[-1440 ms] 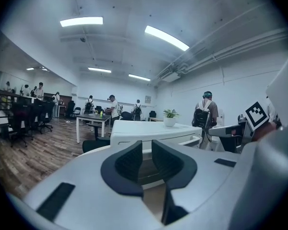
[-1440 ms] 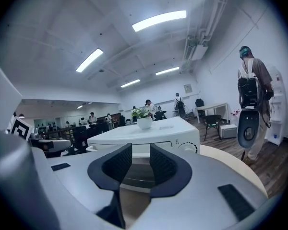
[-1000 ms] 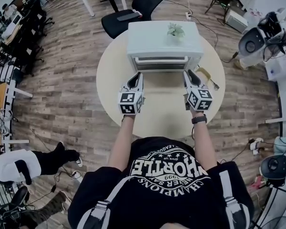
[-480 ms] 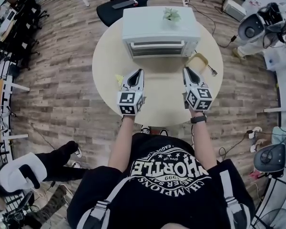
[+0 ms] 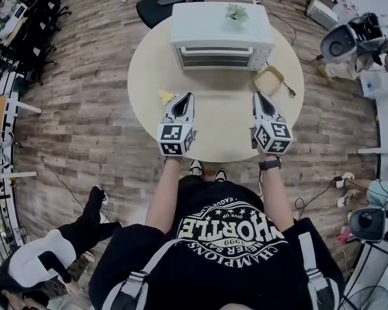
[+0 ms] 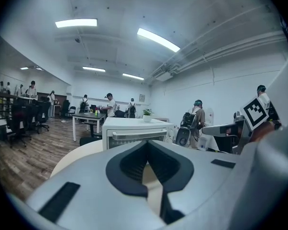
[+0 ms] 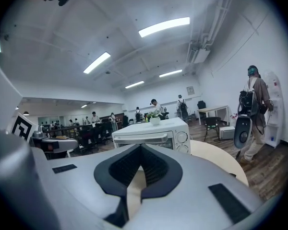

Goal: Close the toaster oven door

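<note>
**A:** Where is the toaster oven point(image 5: 221, 34)?

**B:** At the far edge of the round worktop point(image 5: 213, 131), front facing the person. Its door point(image 5: 221, 58) stands upright and flush with the front, the handle bar point(image 5: 220, 50) running across its top. A small potted plant point(image 5: 238, 13) stands on the oven's roof.

**A:** And the grippers?

**B:** Both hang over the near half of the worktop, tips pointing toward the oven and well apart from it. The left gripper point(image 5: 187, 96) has its jaws pressed together, and its own view shows nothing between them. The right gripper point(image 5: 258, 96) is the same: jaws pressed together and empty, with only the pale worktop showing below the tips.

**A:** Is either touching anything?

**B:** No. Neither touches the oven or the smaller items.

**A:** What smaller items?

**B:** A shallow tan tray point(image 5: 269, 80) lies near the oven's right front corner, beyond the right gripper. A small yellow scrap point(image 5: 166, 97) lies just beside the left gripper, on its outer side; I cannot tell what it is.

**A:** Anything round about?

**B:** A black office chair point(image 5: 160, 5) stands behind the oven on the wood floor point(image 5: 90, 108). The gripper views show people standing at desks far back in the room.
</note>
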The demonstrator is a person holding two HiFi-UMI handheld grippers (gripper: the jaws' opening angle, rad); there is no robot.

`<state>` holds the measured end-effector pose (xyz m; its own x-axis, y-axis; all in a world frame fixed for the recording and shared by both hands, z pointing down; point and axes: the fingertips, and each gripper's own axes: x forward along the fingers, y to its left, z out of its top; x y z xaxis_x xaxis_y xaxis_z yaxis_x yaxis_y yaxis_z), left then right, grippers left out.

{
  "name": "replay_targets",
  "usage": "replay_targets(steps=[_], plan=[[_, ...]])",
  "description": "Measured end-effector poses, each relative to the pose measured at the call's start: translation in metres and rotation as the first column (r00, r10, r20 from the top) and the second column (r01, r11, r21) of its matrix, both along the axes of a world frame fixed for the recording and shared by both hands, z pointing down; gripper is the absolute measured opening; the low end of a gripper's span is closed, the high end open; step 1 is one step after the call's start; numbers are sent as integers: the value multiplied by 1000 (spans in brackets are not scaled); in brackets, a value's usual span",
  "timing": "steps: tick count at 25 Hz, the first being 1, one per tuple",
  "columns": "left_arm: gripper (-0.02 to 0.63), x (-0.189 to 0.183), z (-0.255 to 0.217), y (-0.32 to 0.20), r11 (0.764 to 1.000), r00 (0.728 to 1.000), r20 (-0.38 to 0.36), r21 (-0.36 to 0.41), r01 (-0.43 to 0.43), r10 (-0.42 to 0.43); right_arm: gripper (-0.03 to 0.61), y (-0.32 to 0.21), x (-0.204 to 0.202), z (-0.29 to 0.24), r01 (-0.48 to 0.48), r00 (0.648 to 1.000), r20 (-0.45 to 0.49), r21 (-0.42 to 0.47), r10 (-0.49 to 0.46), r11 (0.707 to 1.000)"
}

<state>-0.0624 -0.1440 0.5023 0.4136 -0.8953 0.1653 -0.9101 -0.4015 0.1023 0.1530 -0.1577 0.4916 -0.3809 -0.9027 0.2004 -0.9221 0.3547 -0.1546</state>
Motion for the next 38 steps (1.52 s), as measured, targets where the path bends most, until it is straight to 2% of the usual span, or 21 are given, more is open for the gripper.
replay_targets(steps=[8, 10, 15, 31, 34, 38], plan=[[18, -5, -11, 19, 999, 997, 77, 49, 20, -24, 21, 22, 6, -5, -13, 1000, -14, 37, 13, 999], [18, -9, -9, 25, 998, 995, 93, 60, 24, -30, 21, 28, 4, -4, -24, 999, -41, 57, 27, 998], [17, -4, -16, 28, 997, 994, 96, 63, 46, -52, 20, 32, 11, -12, -27, 997, -74, 73, 32, 997], [17, 13, -19, 23, 998, 993, 116, 64, -2, -5, 20, 32, 17, -23, -51, 995, -80, 93, 59, 994], [17, 11, -14, 18, 999, 993, 118, 49, -12, 6, 20, 26, 12, -11, -14, 995, -93, 61, 19, 998], [17, -1, -3, 5, 1000, 994, 113, 14, 4, -6, 20, 1, 9, 3, 112, 967, -229, -1, -109, 994]])
